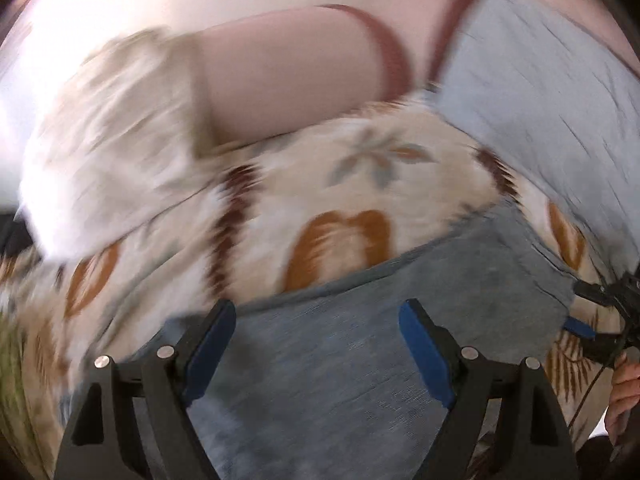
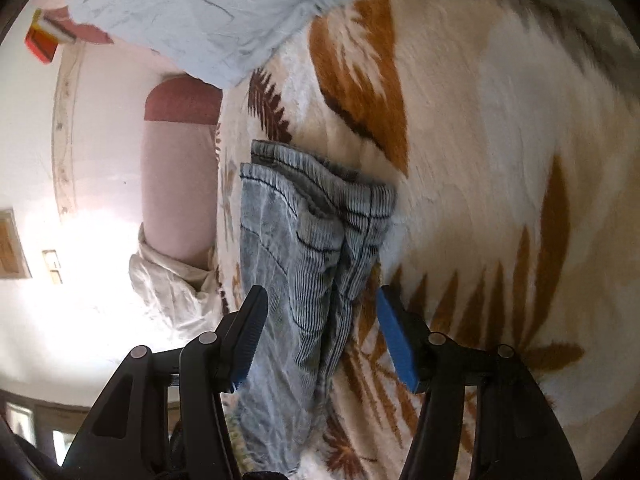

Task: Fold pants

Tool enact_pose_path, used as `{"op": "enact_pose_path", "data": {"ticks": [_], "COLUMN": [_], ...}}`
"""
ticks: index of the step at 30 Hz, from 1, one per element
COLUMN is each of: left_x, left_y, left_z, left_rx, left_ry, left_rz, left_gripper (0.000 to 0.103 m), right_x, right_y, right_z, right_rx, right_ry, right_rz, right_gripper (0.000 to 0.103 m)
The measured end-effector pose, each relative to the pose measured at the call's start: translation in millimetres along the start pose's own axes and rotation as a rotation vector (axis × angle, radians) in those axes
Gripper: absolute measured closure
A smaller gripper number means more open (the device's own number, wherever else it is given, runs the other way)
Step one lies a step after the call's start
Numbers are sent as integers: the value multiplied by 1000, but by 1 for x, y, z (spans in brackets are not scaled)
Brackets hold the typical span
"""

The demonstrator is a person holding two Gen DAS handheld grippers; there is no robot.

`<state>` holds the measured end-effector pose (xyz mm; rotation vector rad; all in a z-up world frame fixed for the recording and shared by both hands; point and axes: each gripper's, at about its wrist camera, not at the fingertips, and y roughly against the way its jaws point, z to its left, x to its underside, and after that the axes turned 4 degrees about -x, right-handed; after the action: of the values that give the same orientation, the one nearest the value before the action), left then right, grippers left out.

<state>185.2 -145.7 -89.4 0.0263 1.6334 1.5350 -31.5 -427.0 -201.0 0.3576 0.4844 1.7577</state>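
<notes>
Blue pants lie on a leafy blanket, and both claws are wide apart with nothing in them.

The pants (image 2: 304,248) are faded blue with thin ribs, and they lie bunched in a long strip on the cream blanket (image 2: 480,160) with brown leaves. In the right wrist view the right gripper (image 2: 320,344) hangs just over the near part of the pants, its blue pads spread to either side of the cloth and not pinching it. In the left wrist view, which is blurry, the left gripper (image 1: 316,352) is over the pants (image 1: 360,340) too, with its jaws released and apart. The other claw (image 1: 608,320) shows at the right edge there. A pale blue pillow (image 2: 192,20) lies at the far end of the blanket. A pink wall (image 2: 176,184) stands to the left.
</notes>
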Motion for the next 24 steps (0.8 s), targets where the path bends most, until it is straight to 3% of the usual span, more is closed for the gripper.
{"op": "enact_pose_path", "data": {"ticks": [6,16,21,24], "left_x": [-32,-74,-83,-84], "left_y": [-29,-65,-81,-88], "left_z": [-72,-132,-155,-168], "left_rx": [70,166,237,261], "left_ry": [-232,-345,-393,-460], "left_rz": [33,61,107,125], "left_gripper": [18,18,35,40], "right_x": [1,1,-1,-2], "right_y": [-8,-17,-16,-16], "right_z": [3,1,-4,-4], "right_rx": [-8,-44,-76,-80], "right_ry": [7,-20,-36,-31], "right_rz": [21,17,23,23], "right_gripper": [46,48,56,59]}}
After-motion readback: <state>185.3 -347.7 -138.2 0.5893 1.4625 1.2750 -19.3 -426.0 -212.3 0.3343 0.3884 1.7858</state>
